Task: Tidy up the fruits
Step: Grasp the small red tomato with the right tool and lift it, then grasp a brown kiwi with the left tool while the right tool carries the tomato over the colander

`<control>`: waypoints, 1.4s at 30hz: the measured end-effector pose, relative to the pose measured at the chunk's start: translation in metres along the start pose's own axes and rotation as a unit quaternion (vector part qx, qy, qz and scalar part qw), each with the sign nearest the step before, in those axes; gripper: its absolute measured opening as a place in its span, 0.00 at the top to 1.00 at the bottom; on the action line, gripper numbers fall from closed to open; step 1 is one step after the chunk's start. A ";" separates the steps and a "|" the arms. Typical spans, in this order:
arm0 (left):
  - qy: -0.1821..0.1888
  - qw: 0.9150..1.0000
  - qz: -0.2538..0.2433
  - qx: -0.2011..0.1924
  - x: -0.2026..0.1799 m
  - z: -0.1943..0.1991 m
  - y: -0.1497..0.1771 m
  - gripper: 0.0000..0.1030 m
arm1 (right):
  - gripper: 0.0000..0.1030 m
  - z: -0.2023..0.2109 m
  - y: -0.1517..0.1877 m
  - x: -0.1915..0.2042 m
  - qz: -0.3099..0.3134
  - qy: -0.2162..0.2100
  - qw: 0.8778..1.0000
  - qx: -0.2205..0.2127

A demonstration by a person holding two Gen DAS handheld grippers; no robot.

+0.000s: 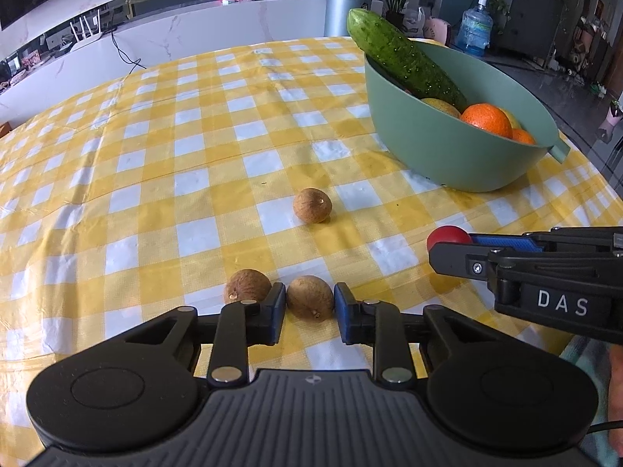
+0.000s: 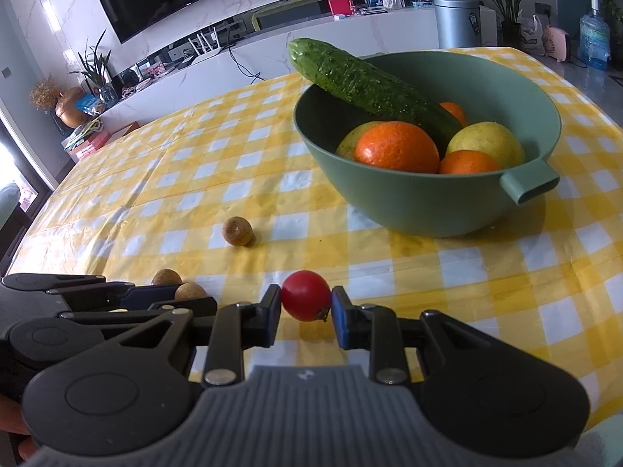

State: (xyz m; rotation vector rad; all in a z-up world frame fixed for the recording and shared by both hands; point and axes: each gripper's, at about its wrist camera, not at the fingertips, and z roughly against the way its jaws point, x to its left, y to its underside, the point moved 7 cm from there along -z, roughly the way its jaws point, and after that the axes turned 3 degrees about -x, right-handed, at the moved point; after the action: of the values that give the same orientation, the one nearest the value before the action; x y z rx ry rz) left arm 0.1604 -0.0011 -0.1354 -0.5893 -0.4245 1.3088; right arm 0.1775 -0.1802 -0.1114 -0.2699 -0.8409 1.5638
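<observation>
Left gripper clamps a brown longan on the checked tablecloth, a second longan just beside its finger. Right gripper pinches a cherry tomato. The green bowl (cucumber and oranges inside) sits beyond.

Red tomato half hidden behind right claw. Cucumber bottom end buried in green bowl. Two brown fruits part hidden behind left claw.
</observation>
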 end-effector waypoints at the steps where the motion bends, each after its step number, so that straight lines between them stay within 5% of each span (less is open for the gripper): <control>1: 0.000 1.000 0.001 -0.001 0.000 0.000 0.000 0.71 | 0.76 0.000 0.000 0.000 0.000 -0.001 1.000 -0.001; 9: -0.001 0.999 0.012 -0.036 -0.005 0.023 -0.014 0.71 | 0.76 0.016 -0.007 0.004 0.006 -0.015 0.999 -0.027; 24: 0.025 0.993 0.020 -0.110 -0.042 0.070 -0.068 0.71 | 0.76 0.086 -0.049 -0.008 0.079 0.023 0.984 -0.160; 42: 0.053 0.992 -0.025 -0.113 -0.108 0.021 -0.135 0.71 | 0.77 0.071 -0.114 -0.084 0.069 0.110 0.972 -0.195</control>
State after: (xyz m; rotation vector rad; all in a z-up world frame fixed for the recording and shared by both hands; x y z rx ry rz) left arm 0.2280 -0.1232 -0.0316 -0.8291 -0.5006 1.1829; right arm 0.2366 -0.2888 -0.0127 -0.7861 -0.9653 1.4529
